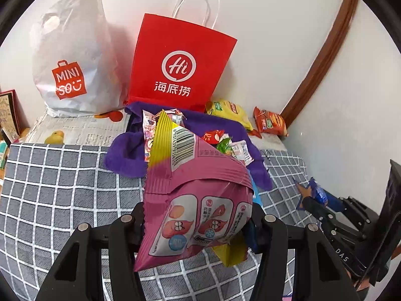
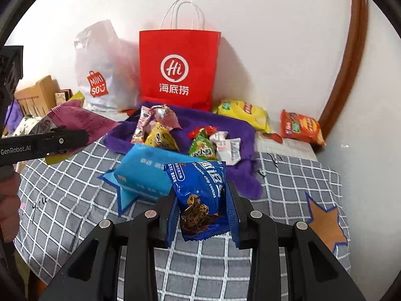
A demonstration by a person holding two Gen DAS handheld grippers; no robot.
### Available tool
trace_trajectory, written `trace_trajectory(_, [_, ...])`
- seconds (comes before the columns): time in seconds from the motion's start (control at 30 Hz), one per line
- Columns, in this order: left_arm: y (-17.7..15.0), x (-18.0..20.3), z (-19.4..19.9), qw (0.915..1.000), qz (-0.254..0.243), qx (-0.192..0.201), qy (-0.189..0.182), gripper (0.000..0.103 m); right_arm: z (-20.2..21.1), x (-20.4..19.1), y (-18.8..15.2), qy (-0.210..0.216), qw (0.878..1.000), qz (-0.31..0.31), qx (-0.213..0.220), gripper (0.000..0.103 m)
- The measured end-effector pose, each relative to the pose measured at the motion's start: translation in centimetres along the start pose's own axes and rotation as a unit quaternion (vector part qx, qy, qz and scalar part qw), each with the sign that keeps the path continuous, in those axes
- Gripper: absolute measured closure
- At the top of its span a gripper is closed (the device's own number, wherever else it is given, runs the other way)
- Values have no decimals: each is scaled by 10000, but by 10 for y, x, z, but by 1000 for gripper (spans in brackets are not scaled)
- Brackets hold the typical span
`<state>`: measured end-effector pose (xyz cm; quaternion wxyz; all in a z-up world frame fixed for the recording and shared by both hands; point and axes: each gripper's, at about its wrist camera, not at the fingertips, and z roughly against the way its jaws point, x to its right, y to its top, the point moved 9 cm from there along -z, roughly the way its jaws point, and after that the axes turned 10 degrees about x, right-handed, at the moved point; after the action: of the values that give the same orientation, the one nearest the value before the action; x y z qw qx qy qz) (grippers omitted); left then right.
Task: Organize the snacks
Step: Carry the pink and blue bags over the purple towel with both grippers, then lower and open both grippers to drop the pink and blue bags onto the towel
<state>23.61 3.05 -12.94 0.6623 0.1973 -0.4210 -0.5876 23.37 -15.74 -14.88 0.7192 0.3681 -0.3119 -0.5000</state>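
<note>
Nearest the left wrist camera, the left gripper has its jaws closed partway onto a pink and yellow snack bag, which stands up between the pads, held clear of the grey checked cloth below. Nearest the right wrist camera, the right gripper has its jaws drawn narrow on a blue packet of chocolate chip cookies, pinched at both sides and raised above the cloth. Just beyond it a light blue packet lies flat on the cloth. Farther back a purple towel carries a loose heap of small wrapped sweets. To the right, beside the towel, lie a yellow crisp bag and, nearer the wall corner, an orange crisp bag, apart from each other. Against the white wall stand a red paper carrier bag, upright, and a white Miniso plastic bag to its left.
</note>
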Motion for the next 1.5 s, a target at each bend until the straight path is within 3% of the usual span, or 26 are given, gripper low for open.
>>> trace_trajectory(0.23, [32,-6,-16,9997,-126,100,164,49,-27,14,36,36,9991,-402,121,69])
trace_trajectory(0.4, [55,-10,-31,9995,-172,150,232,49,-52,17,59,-177,9988,-436,147,69])
trace_trajectory(0.97, [103,-19,-89,9997,-45,84,209,49,-122,32,112,-261,9967,-747,162,69])
trace_trajectory(1.27, [107,-27,-128,9997,124,-106,158,49,-169,50,107,-369,9949,-939,-73,69])
trace_trajectory(1.5, [84,-39,-160,9976,37,-614,322,49,-210,62,78,-421,9935,-862,-610,69])
